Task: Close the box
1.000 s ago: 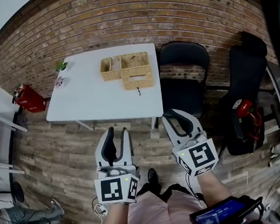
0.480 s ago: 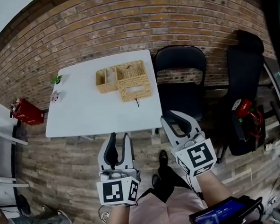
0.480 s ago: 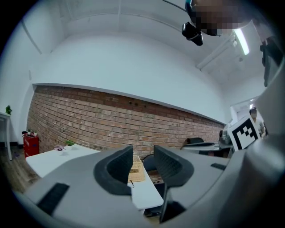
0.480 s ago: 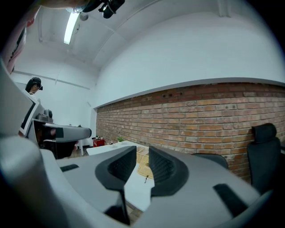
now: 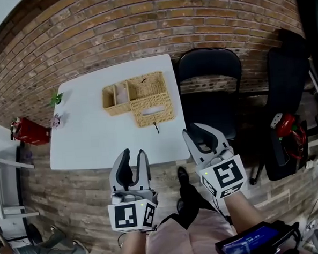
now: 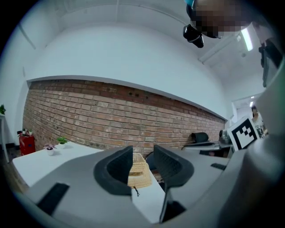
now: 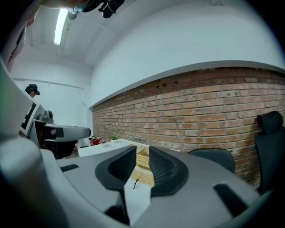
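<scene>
Brick wall and wooden plank floor fill the head view, with one white rectangular table (image 5: 90,138) standing against the wall. On its far right part sits one tan woven wicker box (image 5: 138,97), well apart from both grippers. The box is open: its inside is divided, and its lid (image 5: 153,109) lies flat on the table on the near side, with a small dark tie (image 5: 157,128) at its edge. Two small potted plants (image 5: 57,98) stand at the left edge of the table, and two black chairs (image 5: 210,88) are at the right of it. The left gripper (image 5: 133,155) and the right gripper (image 5: 198,135) hover low, in front of the table. In the left gripper view, the left gripper (image 6: 143,161) has its jaws apart and nothing between them; the box (image 6: 139,173) shows far behind the gap. In the right gripper view, the right gripper (image 7: 141,164) leaves a narrower gap, also empty, with the box (image 7: 146,177) far beyond.
</scene>
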The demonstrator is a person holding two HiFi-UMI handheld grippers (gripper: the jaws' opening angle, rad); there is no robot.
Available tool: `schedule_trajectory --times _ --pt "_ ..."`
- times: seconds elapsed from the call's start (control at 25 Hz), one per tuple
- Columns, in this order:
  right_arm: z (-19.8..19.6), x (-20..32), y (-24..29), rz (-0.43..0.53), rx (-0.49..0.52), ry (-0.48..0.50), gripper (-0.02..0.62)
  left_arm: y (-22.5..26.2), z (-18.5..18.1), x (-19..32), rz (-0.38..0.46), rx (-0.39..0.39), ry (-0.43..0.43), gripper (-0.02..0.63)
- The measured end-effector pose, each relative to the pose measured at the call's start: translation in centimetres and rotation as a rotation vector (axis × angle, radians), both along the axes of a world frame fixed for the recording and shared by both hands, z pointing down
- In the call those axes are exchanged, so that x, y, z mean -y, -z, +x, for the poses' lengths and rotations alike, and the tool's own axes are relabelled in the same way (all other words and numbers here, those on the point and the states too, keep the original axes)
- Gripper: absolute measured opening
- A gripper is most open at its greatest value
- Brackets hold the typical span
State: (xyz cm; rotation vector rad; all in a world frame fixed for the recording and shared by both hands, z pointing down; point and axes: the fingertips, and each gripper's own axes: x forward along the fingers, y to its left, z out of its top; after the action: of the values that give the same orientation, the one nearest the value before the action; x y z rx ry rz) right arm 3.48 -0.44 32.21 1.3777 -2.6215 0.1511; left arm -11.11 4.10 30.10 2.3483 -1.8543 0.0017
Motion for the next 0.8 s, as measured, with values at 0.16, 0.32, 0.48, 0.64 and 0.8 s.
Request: schedule_trajectory --times 0.16,0.32,0.48,0.64,0.8 --pt "-0.1 4.7 -0.7 -0.016 0.008 0.022 0.09 -0.3 -0.2 4.4 -0.013 0.006 0.018 0.153" --pt "-0.1 9.3 -0.5 -0.01 0.02 0.045 0.089 0.3 -0.1 8.4 -0.003 0.02 0.038 0.152" --pt "-0.2 13.0 0.8 0.014 0.04 0.071 0.089 1.8 -0.3 11.4 0.027 0.039 0.076 0.15" --pt "-0.4 15.3 2.5 0.045 0.06 0.091 0.091 3.4 -0.3 13.0 0.056 0.059 0.086 0.15" --pt "-0.9 17.1 3.8 0.066 0.064 0.112 0.092 4.6 -0.7 14.5 0.076 0.069 0.1 0.15"
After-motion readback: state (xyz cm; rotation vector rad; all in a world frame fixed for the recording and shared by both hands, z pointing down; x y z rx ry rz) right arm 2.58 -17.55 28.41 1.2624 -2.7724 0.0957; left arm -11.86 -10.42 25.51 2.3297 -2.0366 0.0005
